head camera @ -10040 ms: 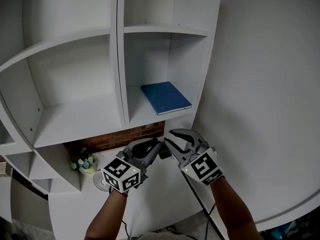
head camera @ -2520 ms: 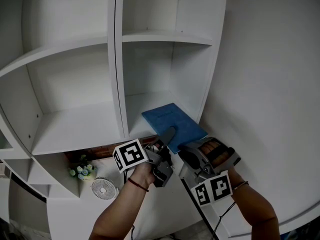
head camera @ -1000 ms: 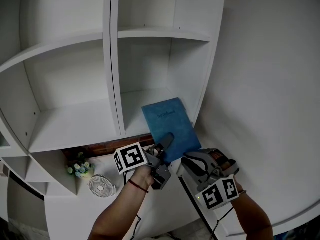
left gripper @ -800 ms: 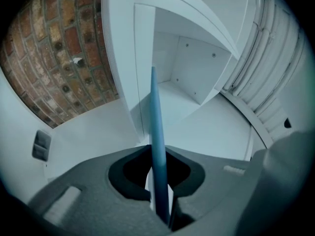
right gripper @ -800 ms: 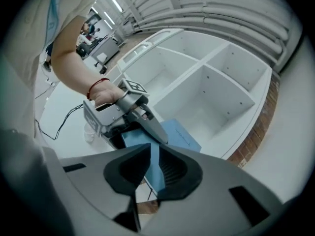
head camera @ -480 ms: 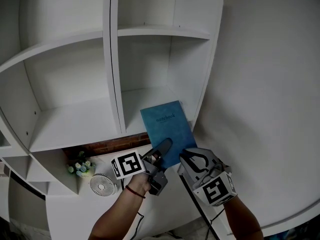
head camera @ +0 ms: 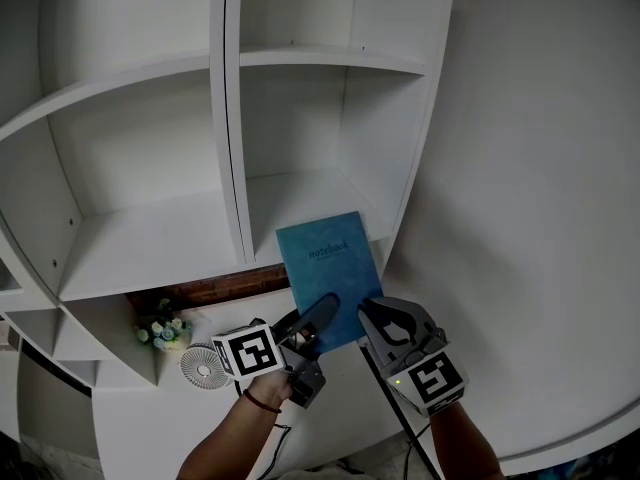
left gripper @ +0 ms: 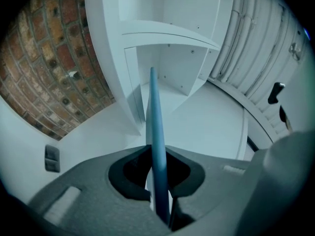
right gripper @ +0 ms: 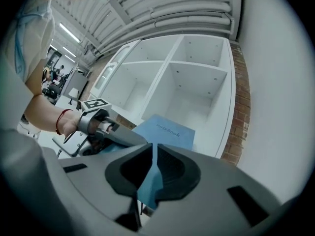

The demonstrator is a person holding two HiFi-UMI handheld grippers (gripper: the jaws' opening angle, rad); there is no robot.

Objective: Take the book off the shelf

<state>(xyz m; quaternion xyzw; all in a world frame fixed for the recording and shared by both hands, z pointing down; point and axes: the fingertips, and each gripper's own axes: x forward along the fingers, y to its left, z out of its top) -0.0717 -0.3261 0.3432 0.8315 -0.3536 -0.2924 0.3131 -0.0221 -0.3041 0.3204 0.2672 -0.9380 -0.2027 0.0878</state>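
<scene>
book (head camera: pixel 328 268): one
tools: two, left tool (head camera: pixel 326 306) and right tool (head camera: pixel 370 311)
marker cubes (head camera: pixel 247 352) (head camera: pixel 433 379): two
small fan (head camera: pixel 203 366): one
flower bunch (head camera: pixel 160 326): one
shelf unit (head camera: pixel 160 233): one

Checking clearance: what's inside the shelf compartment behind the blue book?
The compartment shows only its white floor and walls; nothing rests there. The book, shut in the left tool, covers the floor's front edge, so that strip is unseen.
</scene>
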